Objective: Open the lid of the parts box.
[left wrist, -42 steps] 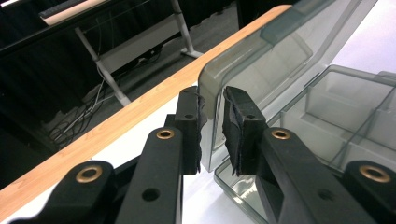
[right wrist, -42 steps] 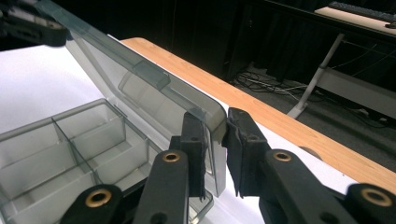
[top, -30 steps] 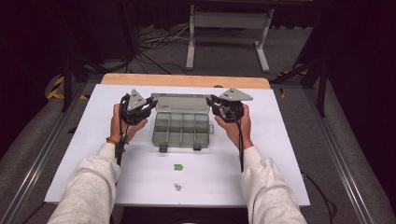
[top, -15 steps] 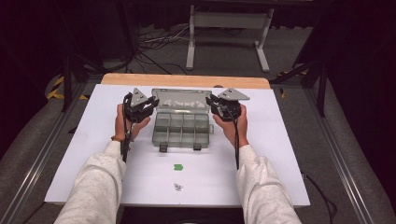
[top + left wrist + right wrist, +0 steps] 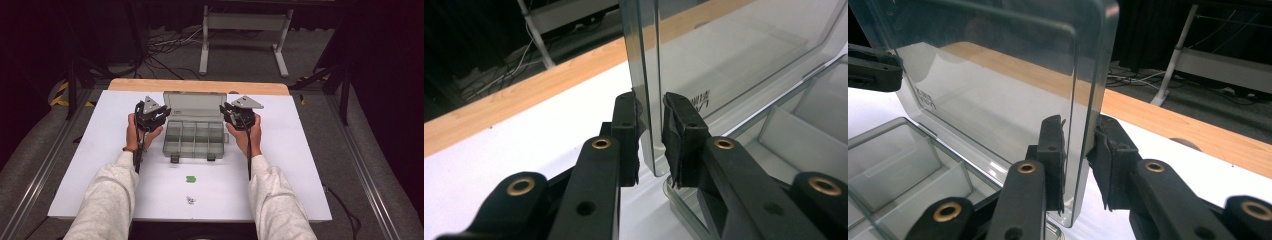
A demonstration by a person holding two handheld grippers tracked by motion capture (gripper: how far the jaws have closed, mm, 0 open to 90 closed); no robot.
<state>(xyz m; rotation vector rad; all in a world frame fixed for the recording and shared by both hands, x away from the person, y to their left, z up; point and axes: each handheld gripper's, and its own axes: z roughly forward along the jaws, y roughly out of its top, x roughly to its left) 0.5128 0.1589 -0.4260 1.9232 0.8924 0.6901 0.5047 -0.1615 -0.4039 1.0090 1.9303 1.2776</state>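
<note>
Holding the lid (image 5: pixel 194 104) of a clear plastic box (image 5: pixel 195 140) by its two side edges, we sit at a white table (image 5: pixel 300 150), forearms entering from the bottom of the high view. The box lies at the centre of that frame, its empty compartments facing up and the lid standing nearly upright behind them. Our left gripper (image 5: pixel 651 135) has its jaws clamped on the lid's edge at centre frame in the left gripper view; our right gripper (image 5: pixel 1079 150) is clamped on the opposite edge, centre frame in the right gripper view. Whether we are opening or closing the lid, we cannot tell. To do this well, we judge both hands should swing together about the hinge at one pace, so the thin lid does not twist or slip. A small green piece (image 5: pixel 190 178) lies lower centre, apart from the box.
</note>
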